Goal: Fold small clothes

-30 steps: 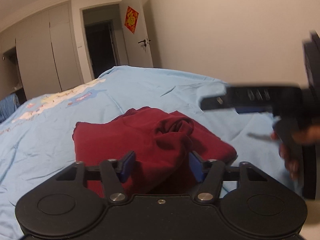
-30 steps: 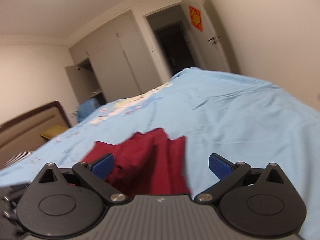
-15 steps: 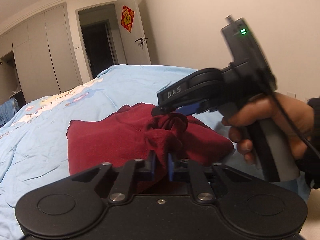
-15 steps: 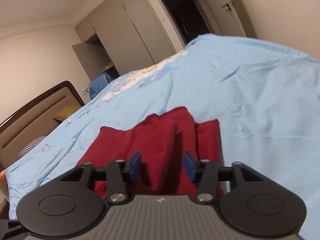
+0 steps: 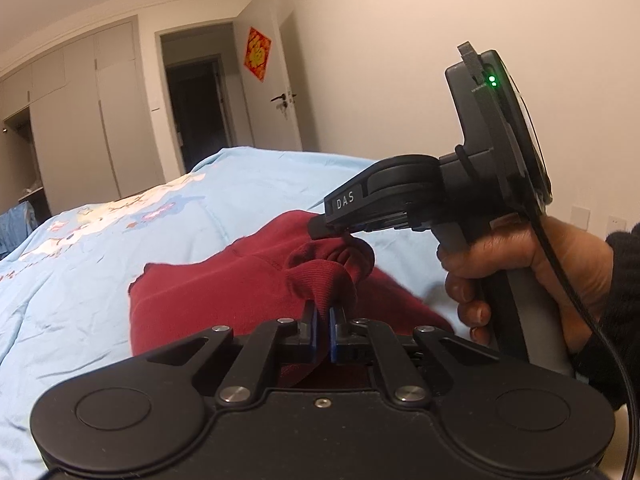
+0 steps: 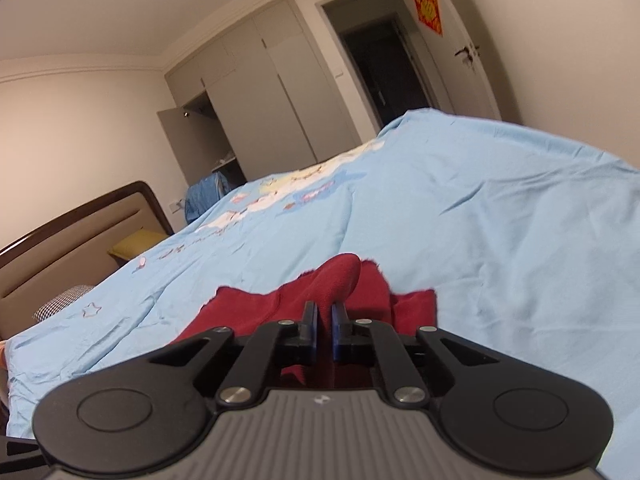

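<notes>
Low in the middle of the left wrist view, my left gripper [image 5: 322, 322] has its blue pads pressed together on a bunched ridge of the dark red garment [image 5: 224, 292], which rises from the cloth straight ahead of the fingers. Up and to the right in that same frame, the right gripper [image 5: 316, 229] comes in sideways, held by a hand [image 5: 532, 276] with a black sleeve, and its tip sits on the far side of the same bunch. From the right wrist view I read that gripper [image 6: 324, 320] as pinching too: the pads are nearly together with a red fold standing between them.

The garment lies on the light blue bedspread [image 6: 500, 216], spread mostly toward the left of both frames, its flat body reaching away from the claws toward the wardrobe side of the room. Its long axis seems to run left to right across the left view (though the fisheye bends things, so I hold that loosely).

What the next move turns on, as I judge it: both pinches sit close together on the right-hand end of the cloth, with the free bulk lying left and beyond. The left claw is nearer that bulk, so any carry-over would go leftward, both grips travelling together to keep the edge straight.
</notes>
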The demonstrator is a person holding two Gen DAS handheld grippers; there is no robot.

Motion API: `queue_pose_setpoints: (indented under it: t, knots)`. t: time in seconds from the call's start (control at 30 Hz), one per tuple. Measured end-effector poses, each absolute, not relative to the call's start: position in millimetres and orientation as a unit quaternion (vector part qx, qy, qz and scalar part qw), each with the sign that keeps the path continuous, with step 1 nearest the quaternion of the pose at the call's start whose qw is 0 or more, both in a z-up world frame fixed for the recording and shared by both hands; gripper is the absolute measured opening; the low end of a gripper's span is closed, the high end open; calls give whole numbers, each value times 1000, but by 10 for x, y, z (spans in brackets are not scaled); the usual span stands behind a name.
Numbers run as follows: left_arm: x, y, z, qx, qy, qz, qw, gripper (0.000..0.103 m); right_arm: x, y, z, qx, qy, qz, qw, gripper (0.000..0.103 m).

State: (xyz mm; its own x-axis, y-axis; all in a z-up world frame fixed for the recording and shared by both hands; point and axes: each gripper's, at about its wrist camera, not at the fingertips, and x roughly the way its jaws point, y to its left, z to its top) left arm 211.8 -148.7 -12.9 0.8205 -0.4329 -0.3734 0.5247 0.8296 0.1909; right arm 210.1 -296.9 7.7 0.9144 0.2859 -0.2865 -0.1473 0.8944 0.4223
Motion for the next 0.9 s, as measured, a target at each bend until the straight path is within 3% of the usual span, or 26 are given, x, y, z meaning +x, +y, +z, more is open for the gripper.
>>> queue_pose_setpoints:
  t: [0.5, 0.63, 0.73, 0.9]
  knots:
    - [2321, -1625, -296, 120, 196, -313, 922, 9, 2008, -3389, -274, 236, 202, 40, 950, 6]
    - [2330, -1572, -283, 103, 199, -317, 922, 20, 1963, -3347, -270, 231, 199, 40, 951, 6]
    - [2316, -1500, -209, 76, 197, -320, 923, 39, 1934, -3341, -241, 229, 198, 41, 952, 7]
    - [2356, -1344, -57, 38, 190, -285, 939, 58, 1908, -3383, -238, 249, 194, 35, 948, 18]
